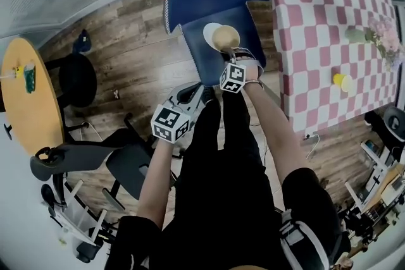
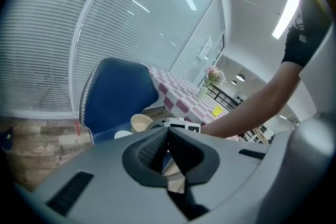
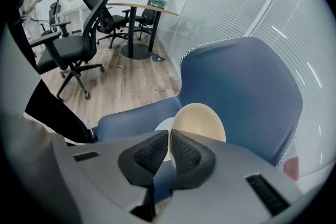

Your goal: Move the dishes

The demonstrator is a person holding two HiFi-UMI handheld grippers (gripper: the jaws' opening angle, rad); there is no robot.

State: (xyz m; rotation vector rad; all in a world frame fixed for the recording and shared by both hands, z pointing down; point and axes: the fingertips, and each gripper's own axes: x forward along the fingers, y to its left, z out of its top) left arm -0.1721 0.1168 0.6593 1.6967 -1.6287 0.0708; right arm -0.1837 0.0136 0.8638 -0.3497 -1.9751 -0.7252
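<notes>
A cream bowl [image 3: 200, 119] hangs tilted over the seat of a blue chair [image 3: 247, 86]. My right gripper [image 3: 169, 143] is shut on the bowl's near rim. Under and left of the bowl, a white plate [image 3: 161, 126] lies on the seat. In the head view the bowl [image 1: 226, 38] and the plate [image 1: 209, 31] sit at the top centre, with the right gripper [image 1: 235, 57] just below them. My left gripper [image 2: 168, 145] is shut with nothing between its jaws. It hovers lower and to the left [image 1: 192, 97], short of the chair.
A red-and-white checkered table [image 1: 329, 16] stands to the right, with a yellow cup [image 1: 340, 80] and a flower vase [image 1: 364, 35] on it. A round wooden table [image 1: 25, 98] and black office chairs [image 1: 95, 158] stand to the left on the wood floor.
</notes>
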